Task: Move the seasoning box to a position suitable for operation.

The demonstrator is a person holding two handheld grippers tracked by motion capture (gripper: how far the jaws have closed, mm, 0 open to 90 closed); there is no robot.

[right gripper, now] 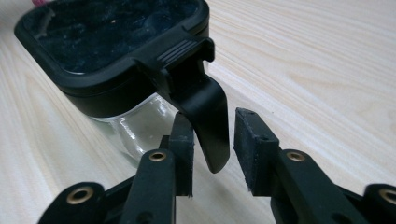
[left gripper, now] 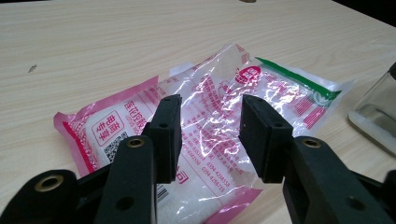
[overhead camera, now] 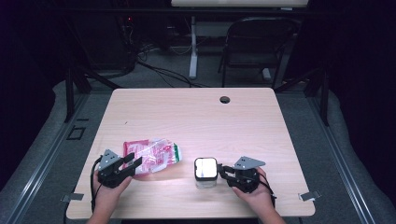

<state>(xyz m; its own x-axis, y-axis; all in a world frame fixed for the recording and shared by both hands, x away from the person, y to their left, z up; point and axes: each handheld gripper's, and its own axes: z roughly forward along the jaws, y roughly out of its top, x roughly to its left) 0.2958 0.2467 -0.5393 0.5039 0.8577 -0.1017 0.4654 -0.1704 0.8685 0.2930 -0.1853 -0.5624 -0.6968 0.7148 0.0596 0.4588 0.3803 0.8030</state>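
Note:
A clear plastic bag [overhead camera: 152, 156] with pink and green print and white grains inside lies flat on the wooden table [overhead camera: 196, 116], near the front left. My left gripper [overhead camera: 132, 162] hovers at its near edge; in the left gripper view its jaws [left gripper: 211, 105] stand open above the bag [left gripper: 210, 70], pinching nothing. A square glass jar [overhead camera: 206, 171] with a black lid [right gripper: 112, 42] stands at the front centre. My right gripper [overhead camera: 223, 171] reaches it from the right. The lid's black clasp [right gripper: 205, 112] hangs between the right gripper [right gripper: 215, 120] jaws, with a gap beside the right pad.
The jar's glass corner [left gripper: 373, 112] stands just right of the bag. A cable hole [overhead camera: 225, 99] sits near the table's far edge. A black folding chair [overhead camera: 254, 46] and a white desk leg [overhead camera: 193, 51] stand beyond the table.

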